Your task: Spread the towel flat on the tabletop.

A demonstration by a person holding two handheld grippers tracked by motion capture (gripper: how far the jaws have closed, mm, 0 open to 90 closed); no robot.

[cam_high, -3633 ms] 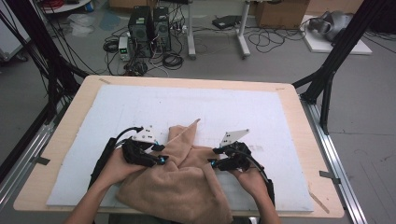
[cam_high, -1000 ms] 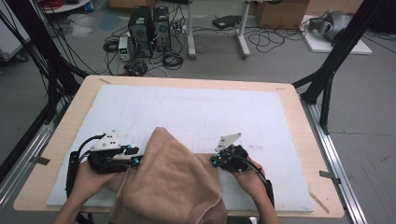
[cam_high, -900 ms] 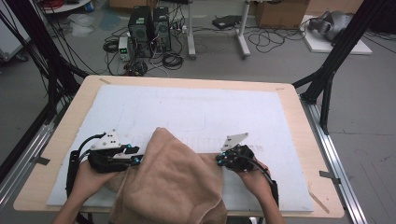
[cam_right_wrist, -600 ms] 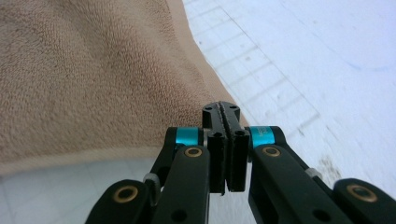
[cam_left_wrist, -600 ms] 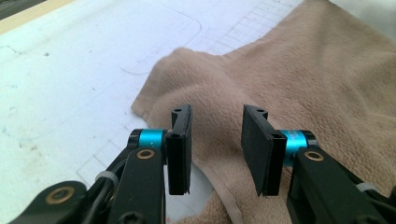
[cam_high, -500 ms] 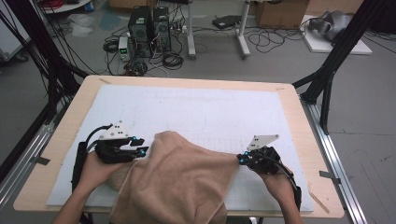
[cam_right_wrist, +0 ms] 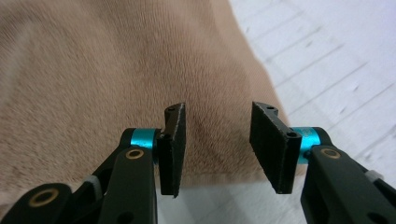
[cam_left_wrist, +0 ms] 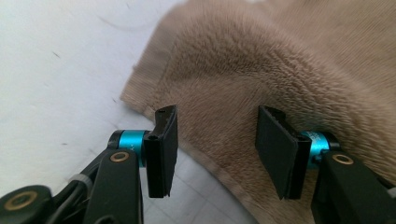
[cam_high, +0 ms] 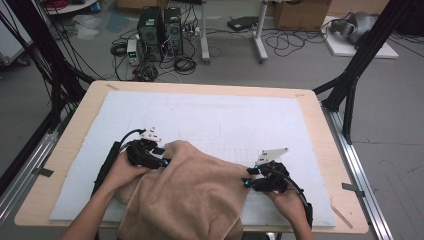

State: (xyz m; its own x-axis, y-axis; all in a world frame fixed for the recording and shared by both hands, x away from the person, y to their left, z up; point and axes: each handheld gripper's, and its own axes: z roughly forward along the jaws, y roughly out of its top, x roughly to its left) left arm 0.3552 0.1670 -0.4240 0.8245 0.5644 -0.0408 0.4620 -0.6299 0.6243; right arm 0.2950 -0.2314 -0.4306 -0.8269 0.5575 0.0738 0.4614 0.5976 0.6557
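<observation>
A tan terry towel (cam_high: 192, 197) lies bunched on the white mat (cam_high: 225, 120) and hangs over the table's near edge. My left gripper (cam_high: 161, 161) is at the towel's far left corner. In the left gripper view its jaws have just been opening and stand apart (cam_left_wrist: 215, 149) over the towel's hem (cam_left_wrist: 280, 60), pads off the cloth. My right gripper (cam_high: 248, 181) is at the towel's right edge. Its jaws have just been opening too; they stand apart (cam_right_wrist: 215, 144) with the towel's corner (cam_right_wrist: 93, 70) lying below the gap, not pinched.
The mat covers most of a wooden table (cam_high: 65, 150). Black frame posts (cam_high: 360, 70) stand at both sides. Beyond the far edge are computer towers (cam_high: 160, 25) and cables on the floor. Bare mat stretches beyond and to the right of the towel.
The right hand drew the towel's edge out to the right, spreading the cloth, then let go. The left hand moved right onto the towel's left corner, and both pairs of jaws opened.
</observation>
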